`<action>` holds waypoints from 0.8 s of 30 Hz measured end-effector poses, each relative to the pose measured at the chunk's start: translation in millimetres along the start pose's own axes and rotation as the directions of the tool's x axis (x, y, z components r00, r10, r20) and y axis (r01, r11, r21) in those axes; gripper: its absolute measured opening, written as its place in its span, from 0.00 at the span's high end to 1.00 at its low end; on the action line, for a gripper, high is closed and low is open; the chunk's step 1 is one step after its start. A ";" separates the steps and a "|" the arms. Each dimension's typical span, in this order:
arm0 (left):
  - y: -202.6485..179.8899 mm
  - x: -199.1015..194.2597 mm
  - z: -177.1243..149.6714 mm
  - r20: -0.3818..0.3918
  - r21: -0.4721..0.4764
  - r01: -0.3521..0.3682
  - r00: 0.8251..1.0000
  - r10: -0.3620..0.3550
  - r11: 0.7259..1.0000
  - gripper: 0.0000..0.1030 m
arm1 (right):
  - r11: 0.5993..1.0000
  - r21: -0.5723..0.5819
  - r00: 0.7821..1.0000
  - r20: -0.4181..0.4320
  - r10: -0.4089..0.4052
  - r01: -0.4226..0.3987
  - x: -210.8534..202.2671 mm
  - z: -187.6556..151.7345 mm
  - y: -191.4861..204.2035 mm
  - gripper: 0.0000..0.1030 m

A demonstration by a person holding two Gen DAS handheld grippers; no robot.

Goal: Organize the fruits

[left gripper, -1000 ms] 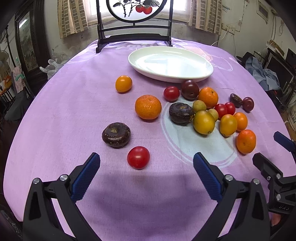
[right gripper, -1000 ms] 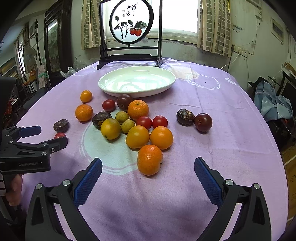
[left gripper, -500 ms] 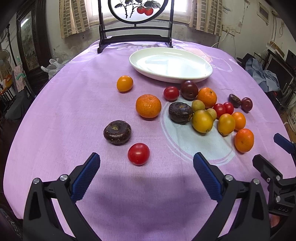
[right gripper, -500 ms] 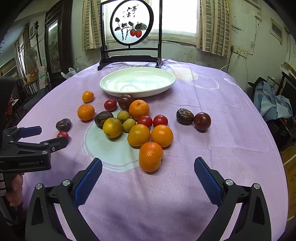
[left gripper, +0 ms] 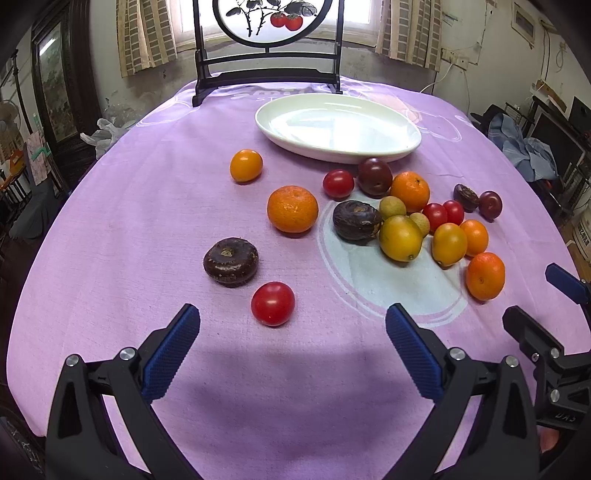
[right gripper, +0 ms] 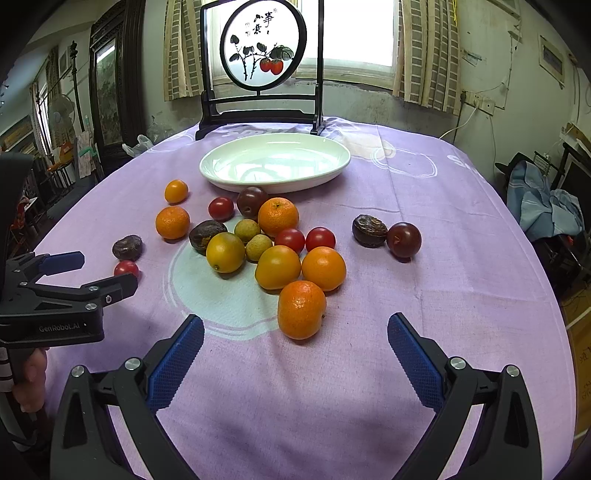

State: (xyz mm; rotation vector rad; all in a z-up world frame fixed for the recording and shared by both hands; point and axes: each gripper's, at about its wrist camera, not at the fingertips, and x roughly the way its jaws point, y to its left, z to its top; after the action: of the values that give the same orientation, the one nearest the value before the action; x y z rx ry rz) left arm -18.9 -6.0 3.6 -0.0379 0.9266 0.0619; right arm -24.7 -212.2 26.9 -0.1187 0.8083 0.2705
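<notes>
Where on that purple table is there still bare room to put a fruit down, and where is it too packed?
The white plate holds nothing. Bare cloth lies right of the dark plum toward the table edge, and near both open grippers, left and right. It is crowded in the middle cluster, from the plate's front rim down to the nearest orange.

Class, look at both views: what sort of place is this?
Probably a lived-in home room: a cloth-covered table, a painted round screen before a curtained window, and clothes heaped beside it.

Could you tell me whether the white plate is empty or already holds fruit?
Empty: the white plate shows only bare glaze in both views; all the fruit lies on the purple tablecloth.
</notes>
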 end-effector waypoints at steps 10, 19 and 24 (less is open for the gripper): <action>-0.3 0.2 0.1 -0.001 0.000 -0.001 1.000 0.001 1.000 0.04 | 1.000 0.000 1.000 -0.001 0.000 0.000 0.6 0.2 -0.1 0.03; -0.2 0.4 0.9 -0.002 0.000 -0.001 1.000 0.001 1.000 0.04 | 1.000 -0.002 1.000 -0.002 0.001 -0.001 -0.2 -0.6 0.2 0.03; -1.1 0.4 0.3 -0.003 0.001 -0.001 1.000 0.001 1.000 0.04 | 1.000 -0.002 1.000 -0.003 0.001 -0.001 -0.1 -1.1 0.7 0.03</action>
State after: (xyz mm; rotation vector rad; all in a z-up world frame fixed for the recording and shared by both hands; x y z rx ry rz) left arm -18.4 -7.1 3.5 -0.0370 0.9296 0.0622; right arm -25.7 -211.8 26.2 -0.1202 0.8110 0.2724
